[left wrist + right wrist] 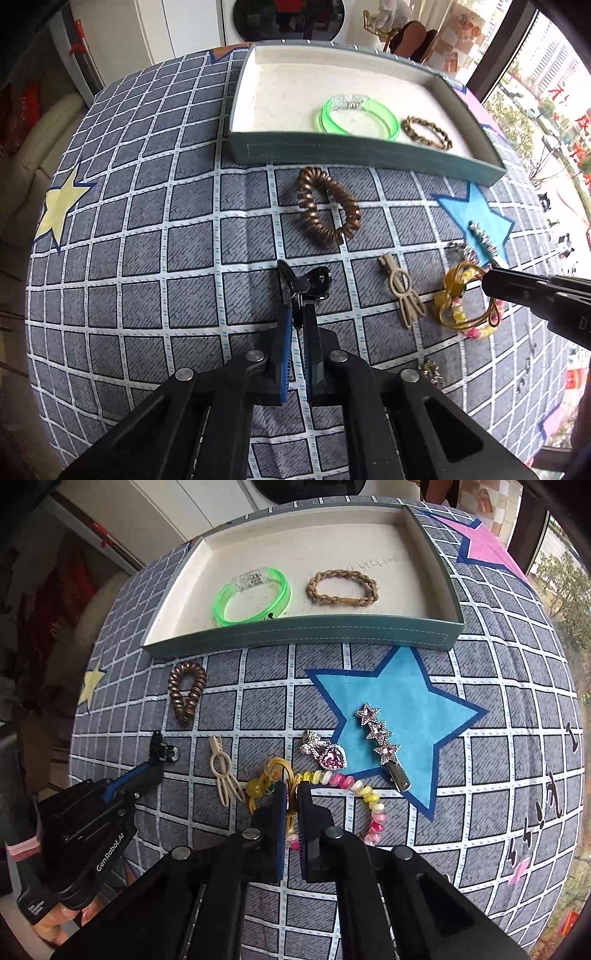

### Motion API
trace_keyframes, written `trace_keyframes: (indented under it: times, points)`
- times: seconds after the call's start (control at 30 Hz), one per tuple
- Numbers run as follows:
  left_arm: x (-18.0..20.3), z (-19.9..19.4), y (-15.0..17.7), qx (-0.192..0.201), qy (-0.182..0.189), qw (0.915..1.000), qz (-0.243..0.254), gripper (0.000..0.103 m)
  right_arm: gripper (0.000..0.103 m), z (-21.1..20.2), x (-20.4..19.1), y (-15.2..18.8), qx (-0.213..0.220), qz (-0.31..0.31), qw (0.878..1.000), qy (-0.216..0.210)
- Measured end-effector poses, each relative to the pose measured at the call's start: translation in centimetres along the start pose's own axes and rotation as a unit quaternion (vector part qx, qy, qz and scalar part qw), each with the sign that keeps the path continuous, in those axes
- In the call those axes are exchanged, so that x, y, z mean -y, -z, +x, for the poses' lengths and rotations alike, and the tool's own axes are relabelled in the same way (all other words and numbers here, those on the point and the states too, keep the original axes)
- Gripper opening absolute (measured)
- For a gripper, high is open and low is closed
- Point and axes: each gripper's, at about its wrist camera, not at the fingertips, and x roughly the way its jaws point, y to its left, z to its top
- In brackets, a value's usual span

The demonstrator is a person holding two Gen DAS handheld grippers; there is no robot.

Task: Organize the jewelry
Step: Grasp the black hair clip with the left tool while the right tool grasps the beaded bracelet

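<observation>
Nearest the lens in the left wrist view, the left gripper point(300, 291) has its fingers pressed together on a small black clip point(314, 284), low in the middle of the frame; it looks already gripped for a carry to the tray. In the right wrist view the right gripper point(291, 794) sits bottom centre with its fingers nearly together around the amber cord of a yellow bead bracelet point(269, 781), and I'd guess the pinch lands on the cord because it is the thinnest part to catch.

Largest on the checked tablecloth point(498, 686) is the teal tray point(303, 635), stretched across the top of both views. It holds two pieces side by side, apart from each other: a green bangle point(255, 594) to the left and a braided tan hair tie point(341, 587) to the right. Most of its pale floor is bare, so it reads as the collecting place.

Still outside it, below the tray's front wall: a pink-and-yellow coil tie point(354, 786) just beside the right gripper, a brown coil tie point(186, 692) at left, a star hair clip point(382, 744) on the blue star print, a beige clip point(221, 771), and a pink heart brooch point(327, 755) at centre.
</observation>
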Motion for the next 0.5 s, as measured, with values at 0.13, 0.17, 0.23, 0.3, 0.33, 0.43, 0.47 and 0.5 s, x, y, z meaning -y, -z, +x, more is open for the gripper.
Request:
trace_keyframes:
  times: [0.13, 0.17, 0.23, 0.3, 0.33, 0.43, 0.47, 0.5]
  points:
    - [-0.4, -0.8, -0.1, 0.006, 0.008, 0.9999, -0.003, 0.018, 0.003, -1.0, 0.1, -0.1, 0.007, 0.007, 1.000, -0.011]
    - [-0.4, -1.0, -0.2, 0.008, 0.008, 0.9999, -0.003, 0.018, 0.003, -1.2, 0.1, -0.1, 0.009, 0.009, 1.000, -0.015]
    - [-0.7, -1.4, 0.1, 0.011, 0.011, 0.9999, -0.003, 0.018, 0.003, -1.6, 0.0, -0.3, 0.012, 0.010, 1.000, -0.019]
    - [-0.8, -1.9, 0.1, 0.014, 0.013, 0.9998, -0.001, 0.018, 0.003, -2.0, -0.1, -0.4, 0.016, 0.009, 1.000, -0.022]
    - [-0.9, -2.2, 0.1, 0.016, 0.015, 0.9998, -0.001, 0.018, 0.003, -2.2, -0.3, -0.5, 0.019, 0.008, 1.000, -0.023]
    - [-0.9, -3.1, 0.3, 0.024, 0.018, 0.9995, 0.005, 0.018, 0.003, -2.8, -0.6, -0.7, 0.026, 0.005, 0.999, -0.027]
    - [-0.8, -3.3, 0.1, 0.026, 0.019, 0.9995, 0.006, 0.018, 0.003, -3.0, -0.6, -0.8, 0.027, 0.001, 0.999, -0.028]
    - [-0.8, -3.4, 0.1, 0.027, 0.019, 0.9994, 0.006, 0.018, 0.003, -3.0, -0.6, -0.9, 0.025, -0.002, 0.999, -0.033]
